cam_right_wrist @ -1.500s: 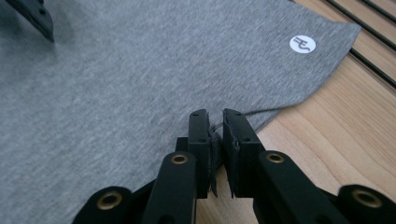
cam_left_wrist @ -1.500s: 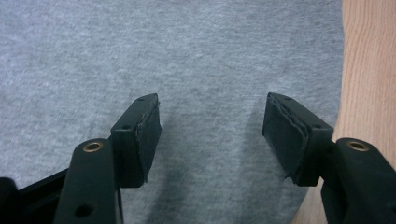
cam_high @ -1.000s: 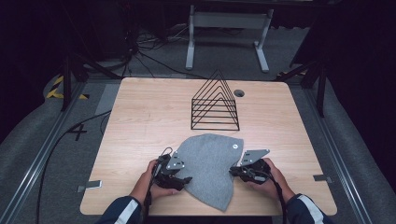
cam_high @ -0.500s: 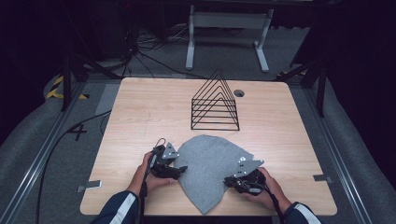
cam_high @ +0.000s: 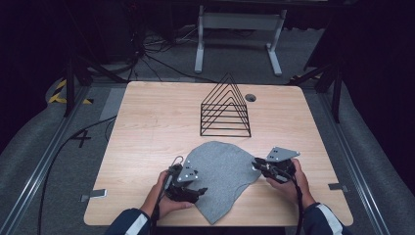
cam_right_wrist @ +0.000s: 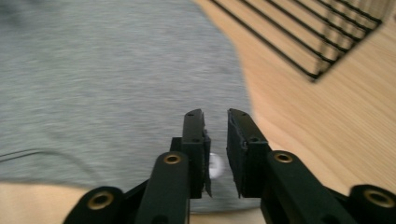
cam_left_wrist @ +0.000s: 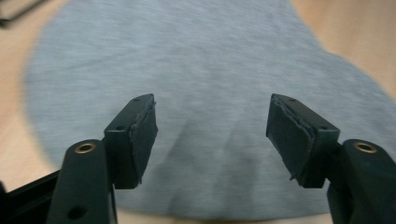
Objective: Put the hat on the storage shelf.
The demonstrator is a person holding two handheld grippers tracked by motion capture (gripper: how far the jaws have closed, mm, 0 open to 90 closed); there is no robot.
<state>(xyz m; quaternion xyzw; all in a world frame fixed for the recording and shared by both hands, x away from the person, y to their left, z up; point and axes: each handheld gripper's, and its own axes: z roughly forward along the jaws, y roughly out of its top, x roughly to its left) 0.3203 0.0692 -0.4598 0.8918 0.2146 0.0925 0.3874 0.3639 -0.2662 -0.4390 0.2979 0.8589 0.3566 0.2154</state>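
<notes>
A grey cloth point(cam_high: 220, 176) lies flat on the near half of a wooden table point(cam_high: 147, 127). It is heathered grey knit, rounded at its far edge and narrowing to a point at the table's near edge. Its surface looks smooth, with faint creases.
</notes>
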